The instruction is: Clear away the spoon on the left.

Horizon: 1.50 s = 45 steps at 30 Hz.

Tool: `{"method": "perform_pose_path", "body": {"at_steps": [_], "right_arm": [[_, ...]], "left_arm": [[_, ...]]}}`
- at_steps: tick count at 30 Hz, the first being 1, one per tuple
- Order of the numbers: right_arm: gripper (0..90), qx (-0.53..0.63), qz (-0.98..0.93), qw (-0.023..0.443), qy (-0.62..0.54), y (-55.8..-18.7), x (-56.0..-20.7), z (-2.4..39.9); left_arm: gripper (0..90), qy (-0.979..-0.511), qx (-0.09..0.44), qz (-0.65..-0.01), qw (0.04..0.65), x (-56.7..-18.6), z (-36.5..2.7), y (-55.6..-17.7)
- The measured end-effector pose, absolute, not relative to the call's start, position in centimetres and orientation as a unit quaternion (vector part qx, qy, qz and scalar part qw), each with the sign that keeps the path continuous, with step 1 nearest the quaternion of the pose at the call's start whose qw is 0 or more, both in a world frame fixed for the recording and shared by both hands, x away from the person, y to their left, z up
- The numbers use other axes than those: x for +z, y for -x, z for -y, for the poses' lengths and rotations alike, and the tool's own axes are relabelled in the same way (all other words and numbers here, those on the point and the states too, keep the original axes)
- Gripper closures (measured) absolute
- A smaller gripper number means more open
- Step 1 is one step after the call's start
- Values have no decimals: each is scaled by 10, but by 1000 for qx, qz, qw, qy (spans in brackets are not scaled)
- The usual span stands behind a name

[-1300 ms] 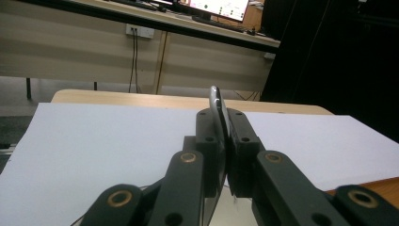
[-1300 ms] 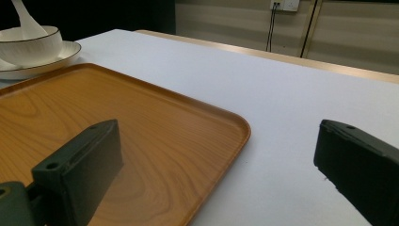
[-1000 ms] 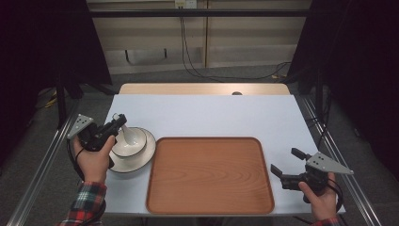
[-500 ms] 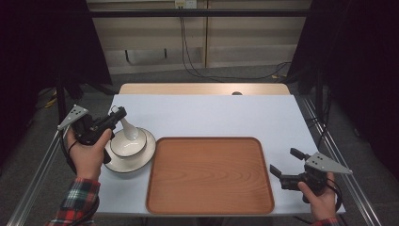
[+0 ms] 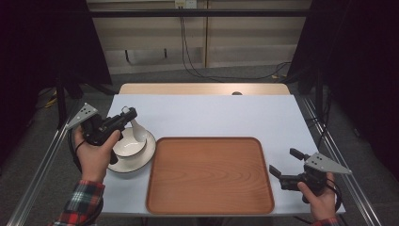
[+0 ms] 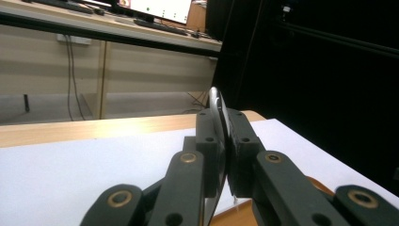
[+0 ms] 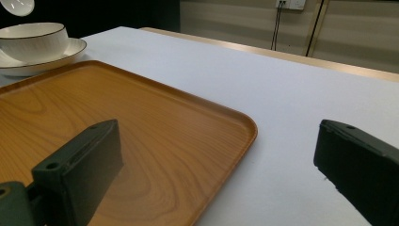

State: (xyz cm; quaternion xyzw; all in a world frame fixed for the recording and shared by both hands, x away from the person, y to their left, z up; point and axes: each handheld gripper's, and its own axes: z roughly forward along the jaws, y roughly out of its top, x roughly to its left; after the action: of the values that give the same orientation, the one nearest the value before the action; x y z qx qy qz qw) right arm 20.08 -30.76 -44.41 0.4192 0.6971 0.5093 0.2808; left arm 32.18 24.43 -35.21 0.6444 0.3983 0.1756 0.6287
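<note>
White spoon pinched in the left gripper (image 5: 126,114) above the bowl (image 5: 129,142), at 9 o'clock on the desk (image 5: 211,113).

The desk has a white top with a wooden strip at 12 o'clock; behind it are a beige wall, cables and dark curtains. A wooden tray (image 5: 210,174) lies at 6 o'clock. The spoon (image 5: 136,131) hangs from the closed jaws, its long axis running down toward 5 o'clock, over the bowl standing on a saucer (image 5: 146,155). The right gripper (image 5: 286,165) rests at 4 o'clock with its jaws spread and nothing between them, beside the tray.
</note>
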Motion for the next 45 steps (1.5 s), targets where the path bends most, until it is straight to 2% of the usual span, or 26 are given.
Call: {"method": "perform_pose_path", "body": {"at_steps": [15, 28, 45], "right_arm": [[11, 511, -696, 281, -418, -201, -444, 306], [10, 513, -696, 283, -415, -201, -443, 306], [10, 508, -702, 283, -410, -201, -443, 302]], "left_arm": [[850, -664, 134, -382, 629, -365, -223, -316], [850, -691, 100, -367, 614, -391, -205, -303], [850, -715, 80, -348, 601, -419, -194, -284]]}}
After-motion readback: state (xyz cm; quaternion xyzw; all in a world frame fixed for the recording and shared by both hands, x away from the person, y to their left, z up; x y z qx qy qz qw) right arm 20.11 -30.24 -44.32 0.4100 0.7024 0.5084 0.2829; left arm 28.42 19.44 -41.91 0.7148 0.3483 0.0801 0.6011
